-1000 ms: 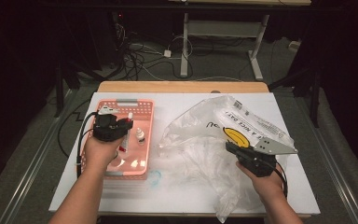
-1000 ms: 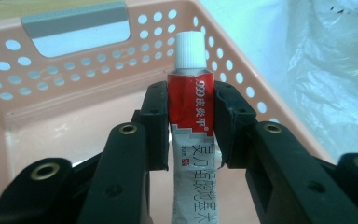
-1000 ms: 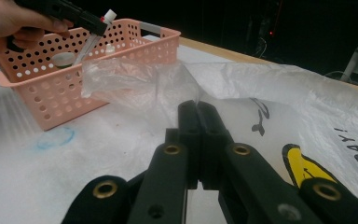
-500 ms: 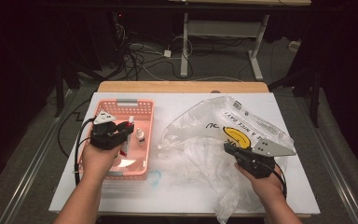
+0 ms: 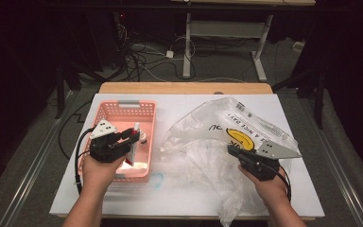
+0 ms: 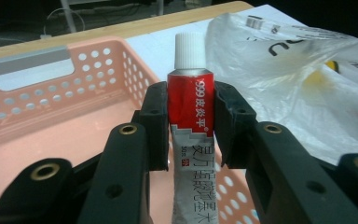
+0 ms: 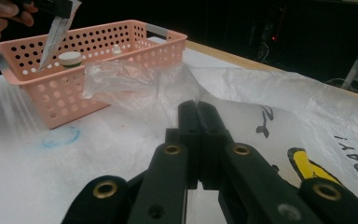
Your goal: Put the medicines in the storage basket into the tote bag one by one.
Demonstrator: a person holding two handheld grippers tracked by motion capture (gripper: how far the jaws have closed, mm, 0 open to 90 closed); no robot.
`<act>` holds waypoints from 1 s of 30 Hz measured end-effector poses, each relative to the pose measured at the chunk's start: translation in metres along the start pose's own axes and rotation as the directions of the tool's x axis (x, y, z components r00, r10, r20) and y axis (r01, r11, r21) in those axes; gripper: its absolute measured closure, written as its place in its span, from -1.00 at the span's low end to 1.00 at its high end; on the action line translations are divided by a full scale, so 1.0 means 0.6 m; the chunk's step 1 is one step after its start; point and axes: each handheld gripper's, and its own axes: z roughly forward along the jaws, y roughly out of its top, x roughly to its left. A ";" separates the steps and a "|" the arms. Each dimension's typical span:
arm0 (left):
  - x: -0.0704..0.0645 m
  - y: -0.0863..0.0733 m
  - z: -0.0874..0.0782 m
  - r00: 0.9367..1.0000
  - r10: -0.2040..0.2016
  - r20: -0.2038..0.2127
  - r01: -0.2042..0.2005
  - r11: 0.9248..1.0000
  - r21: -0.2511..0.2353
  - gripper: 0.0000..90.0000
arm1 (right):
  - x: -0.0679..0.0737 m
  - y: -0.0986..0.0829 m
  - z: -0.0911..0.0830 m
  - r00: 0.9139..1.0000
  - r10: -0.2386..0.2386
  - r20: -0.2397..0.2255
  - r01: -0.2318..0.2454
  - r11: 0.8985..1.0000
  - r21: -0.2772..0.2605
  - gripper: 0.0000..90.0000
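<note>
At the left, the left gripper [image 5: 133, 137] holds a red-and-white ointment tube with a white screw cap [image 6: 190, 100] above the pink perforated plastic basket [image 5: 105, 115], its jaws pinching the tube just below the cap. The tube's long axis runs along the jaws, cap pointing away from the hand. To its right lies the clear printed plastic bag [image 5: 246, 124] on the white table [image 5: 179, 198]; the right gripper [image 7: 198, 114], jaws pressed together on the film, holds the bag near its mouth, so the tube must travel right.
</note>
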 end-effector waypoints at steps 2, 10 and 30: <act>-0.006 0.003 -0.004 1.000 0.003 0.011 -0.003 1.000 -0.012 0.48 | -0.001 0.000 -0.001 1.000 0.003 0.001 -0.003 1.000 -0.001 1.00; -0.035 0.010 -0.010 0.998 0.026 0.062 -0.024 0.999 -0.035 0.47 | -0.001 0.002 -0.001 1.000 -0.002 0.001 0.002 1.000 -0.005 1.00; -0.126 0.007 0.013 0.972 0.096 0.213 -0.084 0.994 -0.067 0.47 | -0.001 0.009 -0.004 1.000 -0.008 0.006 0.008 1.000 -0.020 1.00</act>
